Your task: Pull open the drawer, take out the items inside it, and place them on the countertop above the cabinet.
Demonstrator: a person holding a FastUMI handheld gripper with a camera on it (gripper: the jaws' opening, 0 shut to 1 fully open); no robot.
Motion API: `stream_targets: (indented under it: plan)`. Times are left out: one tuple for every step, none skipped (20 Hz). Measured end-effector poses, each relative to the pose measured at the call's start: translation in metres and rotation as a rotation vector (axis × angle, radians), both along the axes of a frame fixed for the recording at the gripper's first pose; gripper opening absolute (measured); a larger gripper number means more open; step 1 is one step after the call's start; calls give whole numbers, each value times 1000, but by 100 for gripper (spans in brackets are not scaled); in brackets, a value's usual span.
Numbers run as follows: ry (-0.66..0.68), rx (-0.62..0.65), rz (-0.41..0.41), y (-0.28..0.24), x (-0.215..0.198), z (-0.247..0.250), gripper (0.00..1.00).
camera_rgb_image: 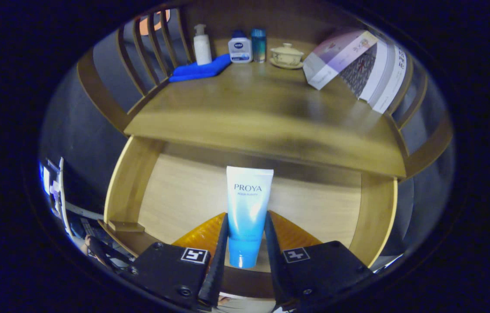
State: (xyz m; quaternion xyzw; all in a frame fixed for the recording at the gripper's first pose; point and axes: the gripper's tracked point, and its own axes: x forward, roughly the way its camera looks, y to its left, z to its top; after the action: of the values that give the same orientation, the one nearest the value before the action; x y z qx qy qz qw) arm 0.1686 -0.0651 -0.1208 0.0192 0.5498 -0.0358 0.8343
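Blue-white tube (248,213) sits clamped between both fingers of the tongs (246,243), cap end toward them, long axis running straight ahead, over the open drawer (175,191); wooden surface (262,108) lies up ahead.

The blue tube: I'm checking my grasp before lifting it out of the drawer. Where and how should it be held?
Grip the blue tube across its lower body near the cap, fingers on its two sides, coming along its length from the cap end. The gripper appears shut on it there, over the open drawer.
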Motion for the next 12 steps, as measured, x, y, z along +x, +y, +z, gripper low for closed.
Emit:
stream_targets:
  plan:
    - [-13, -3, -3, 0, 6, 8, 49]
    - [-26, -7, -3, 0, 12, 17, 49]
    - [-42, -14, -2, 1, 20, 24, 49]
    - [-59, -23, -4, 1, 30, 31, 49]
    - [-72, -30, -5, 0, 37, 37, 49]
    - [-84, -40, -7, -2, 46, 42, 49]
    - [-95, -48, -10, -2, 54, 47, 49]
    - [-100, -53, -12, -2, 62, 52, 49]
    - [-107, -58, -16, -3, 69, 54, 49]
    - [-115, -70, -24, -5, 77, 58, 49]
    - [-126, -81, -29, -7, 87, 61, 49]
    - [-131, -91, -35, -9, 94, 62, 49]
